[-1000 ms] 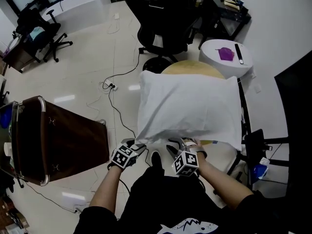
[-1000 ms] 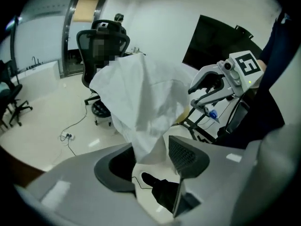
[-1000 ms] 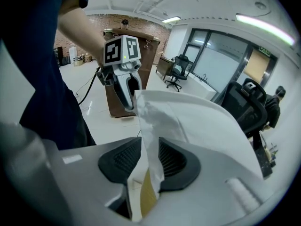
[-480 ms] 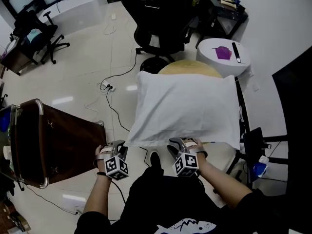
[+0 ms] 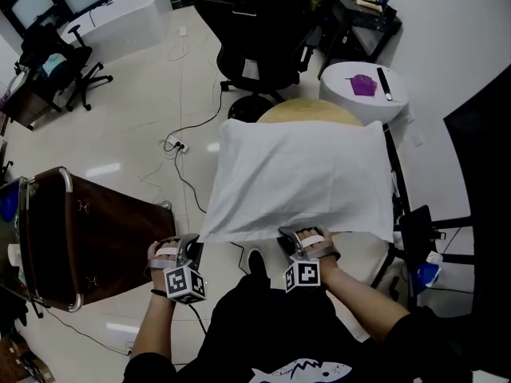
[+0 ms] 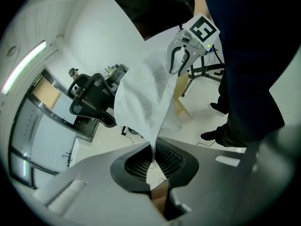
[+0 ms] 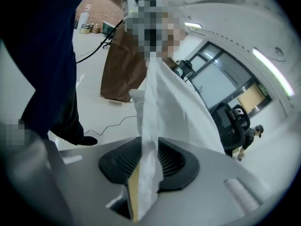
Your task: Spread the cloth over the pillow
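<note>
A white cloth (image 5: 303, 174) lies puffed over a pillow shape on the round tan table (image 5: 307, 110); the pillow itself is hidden under it. My left gripper (image 5: 190, 247) is off the cloth's near left corner, jaws just closed and shut on that corner. In the left gripper view the cloth (image 6: 146, 98) runs taut from the left gripper (image 6: 153, 147) to the right gripper (image 6: 181, 60). My right gripper (image 5: 299, 238) is at the near edge, shut on the cloth (image 7: 155, 102). A tan strip (image 7: 133, 192) sits in its jaws beside the cloth.
A black office chair (image 5: 259, 22) stands behind the table. A white round stand (image 5: 363, 86) with a purple item is at the back right. A brown cabinet (image 5: 88, 230) is on the left, cables (image 5: 188, 146) cross the floor, and a black frame (image 5: 415, 230) is at the right.
The left gripper has moved left and nearer to me, away from the table, and has taken the cloth's near left corner, drawing it out. The right gripper has barely moved.
</note>
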Motion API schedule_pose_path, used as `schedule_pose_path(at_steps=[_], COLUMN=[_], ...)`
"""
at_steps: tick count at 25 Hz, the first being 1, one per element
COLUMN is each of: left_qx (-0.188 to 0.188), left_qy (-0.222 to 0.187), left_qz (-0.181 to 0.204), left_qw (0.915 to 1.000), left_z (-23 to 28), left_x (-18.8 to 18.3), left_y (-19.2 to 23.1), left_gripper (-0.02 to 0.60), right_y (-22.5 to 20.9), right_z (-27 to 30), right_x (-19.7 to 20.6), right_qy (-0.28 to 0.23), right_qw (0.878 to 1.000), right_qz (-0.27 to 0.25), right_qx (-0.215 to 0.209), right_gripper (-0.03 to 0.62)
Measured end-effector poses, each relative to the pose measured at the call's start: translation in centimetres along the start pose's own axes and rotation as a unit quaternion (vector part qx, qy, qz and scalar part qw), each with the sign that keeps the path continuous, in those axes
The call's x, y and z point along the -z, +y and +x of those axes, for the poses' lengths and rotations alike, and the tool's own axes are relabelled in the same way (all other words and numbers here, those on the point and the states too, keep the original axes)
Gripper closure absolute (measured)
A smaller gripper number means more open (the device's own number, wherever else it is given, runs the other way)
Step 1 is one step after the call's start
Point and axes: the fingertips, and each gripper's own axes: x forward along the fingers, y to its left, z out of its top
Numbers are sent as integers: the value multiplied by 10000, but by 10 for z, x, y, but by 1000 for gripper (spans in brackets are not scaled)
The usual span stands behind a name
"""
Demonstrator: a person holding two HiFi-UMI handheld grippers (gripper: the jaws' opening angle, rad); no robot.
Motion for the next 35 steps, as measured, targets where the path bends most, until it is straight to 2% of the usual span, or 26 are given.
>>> schedule_pose_path(at_steps=[2, 3, 6, 9, 12, 15, 17, 22, 28, 32, 35], left_qx=[-76, -113, -158, -54, 214, 629, 855, 1135, 1365, 1521, 1607], left_qy=[75, 125, 264, 371, 516, 630, 685, 745, 754, 798, 921], left_qz=[317, 494, 952, 1209, 1514, 1791, 1895, 2011, 2009, 1941, 1965], left_qw=[9994, 9986, 9950, 9920, 9869, 9798, 9757, 9701, 9671, 9658, 9629], left_z=[0, 0, 1, 7, 15, 21, 29, 58, 90, 105, 117], left_x=[1, 3, 9, 17, 28, 36, 41, 46, 46, 43, 43], left_y=[-1, -2, -6, -12, -28, -51, -63, -78, -92, -100, -102], left_gripper=[575, 575, 575, 575, 575, 575, 575, 575, 575, 571, 568], right_y=[-7, -10, -14, -6, 3, 16, 25, 39, 35, 27, 17], right_z=[-7, -11, -27, -42, -51, -48, -38, -4, 17, 7, -8], right_x=[-2, -4, -10, -14, -14, -13, -8, 13, 26, 18, 13], right_qy=[-114, -194, -443, -548, -582, -570, -463, -162, -10, -233, -502], right_qw=[9993, 9983, 9924, 9880, 9801, 9636, 9562, 9531, 9444, 9439, 9443], right_qz=[361, 558, 1104, 1204, 1404, 1836, 2019, 2216, 2603, 2622, 2571], right_qx=[33, -3, -320, -796, -1277, -1857, -2067, -2055, -2006, -1996, -1994], right_gripper=[563, 585, 585, 585, 585, 583, 583, 583, 583, 579, 536])
